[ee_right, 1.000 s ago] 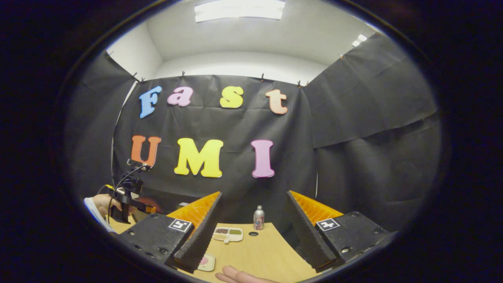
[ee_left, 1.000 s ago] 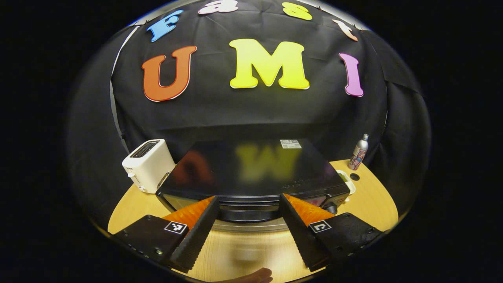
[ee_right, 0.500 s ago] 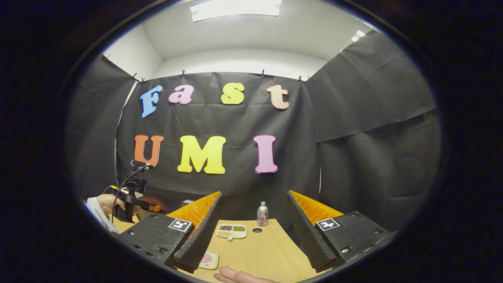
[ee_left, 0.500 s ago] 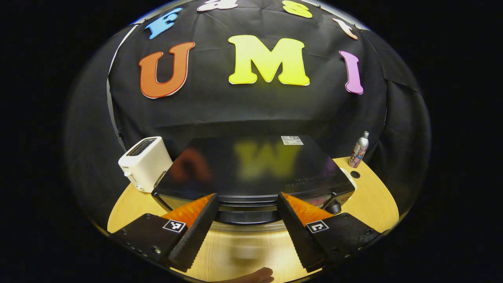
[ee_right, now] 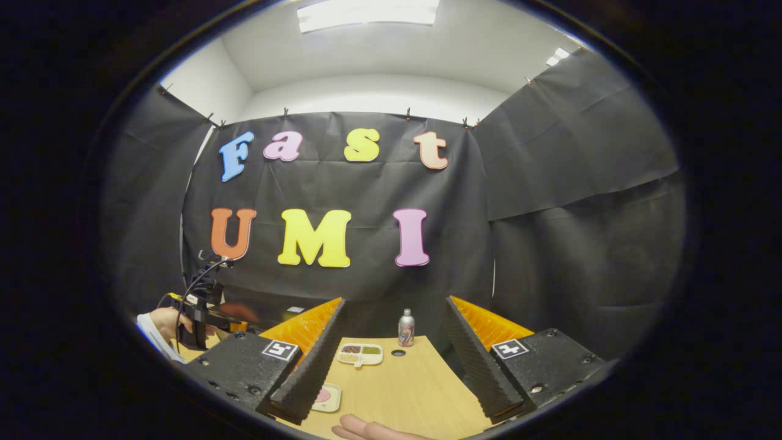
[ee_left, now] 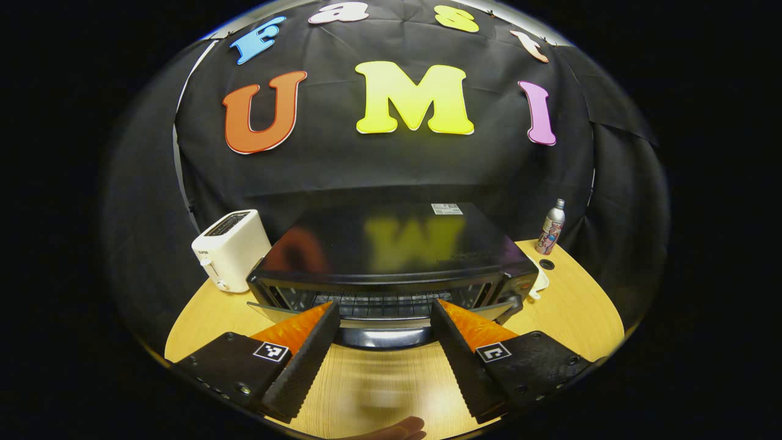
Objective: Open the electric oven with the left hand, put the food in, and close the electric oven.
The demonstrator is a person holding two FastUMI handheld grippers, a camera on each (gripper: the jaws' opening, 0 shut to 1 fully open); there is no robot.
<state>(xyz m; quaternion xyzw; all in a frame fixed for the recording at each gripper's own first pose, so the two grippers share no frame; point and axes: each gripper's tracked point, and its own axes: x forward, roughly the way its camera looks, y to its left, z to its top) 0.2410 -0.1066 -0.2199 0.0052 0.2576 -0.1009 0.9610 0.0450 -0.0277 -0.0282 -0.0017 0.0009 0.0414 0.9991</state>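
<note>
oven mouth: a narrow gap is seen above the partly lowered door of the electric oven, rack visible behind | left flank: blocked by the white toaster just beside | right side: bare table is left between compartment tray, bottle and small plate

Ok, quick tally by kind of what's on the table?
Ovens: 1, black electric oven, door ajar
Toasters: 1, white toaster
Bottles: 1, small bottle
Food dishes: 2, divided tray, small plate
Total: 5
</note>
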